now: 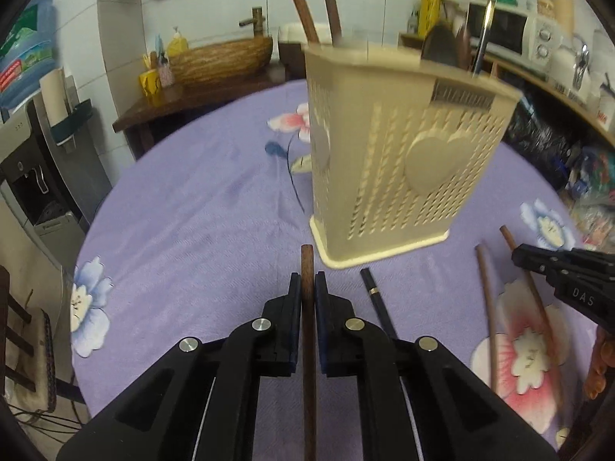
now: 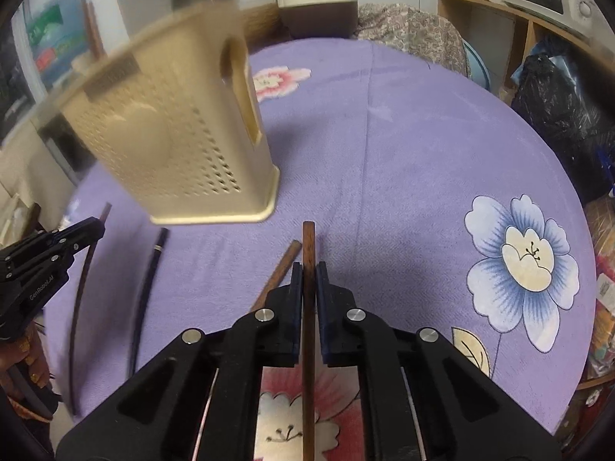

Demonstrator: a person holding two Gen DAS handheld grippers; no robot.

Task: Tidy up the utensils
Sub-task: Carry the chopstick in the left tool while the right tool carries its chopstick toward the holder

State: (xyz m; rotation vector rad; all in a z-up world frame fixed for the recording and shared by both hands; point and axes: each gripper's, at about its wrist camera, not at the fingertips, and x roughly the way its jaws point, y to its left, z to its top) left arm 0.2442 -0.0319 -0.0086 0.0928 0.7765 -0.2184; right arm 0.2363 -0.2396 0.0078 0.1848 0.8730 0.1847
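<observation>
A beige perforated utensil holder (image 1: pixel 403 153) (image 2: pixel 173 134) stands on the purple flowered tablecloth (image 1: pixel 192 211), with brown chopsticks (image 1: pixel 303 11) and a dark utensil (image 1: pixel 482 38) sticking out of its top. My left gripper (image 1: pixel 307 280) is shut on a brown chopstick (image 1: pixel 307 257), near the holder's base. My right gripper (image 2: pixel 308 269) is shut on another brown chopstick (image 2: pixel 308 238). A black chopstick (image 1: pixel 378 307) (image 2: pixel 148 288) and a loose brown chopstick (image 1: pixel 486 307) (image 2: pixel 282 269) lie on the cloth between the grippers. Each gripper shows at the edge of the other's view, the right gripper (image 1: pixel 517 256) and the left gripper (image 2: pixel 96 227).
The round table's edge curves close on the left (image 1: pixel 96 230) and right (image 2: pixel 576 230). A water dispenser (image 1: pixel 38 173) stands left of it. A wooden basin (image 1: pixel 219 57), a microwave (image 1: pixel 511 27) on shelving and a black bag (image 2: pixel 557 115) stand behind and beside the table.
</observation>
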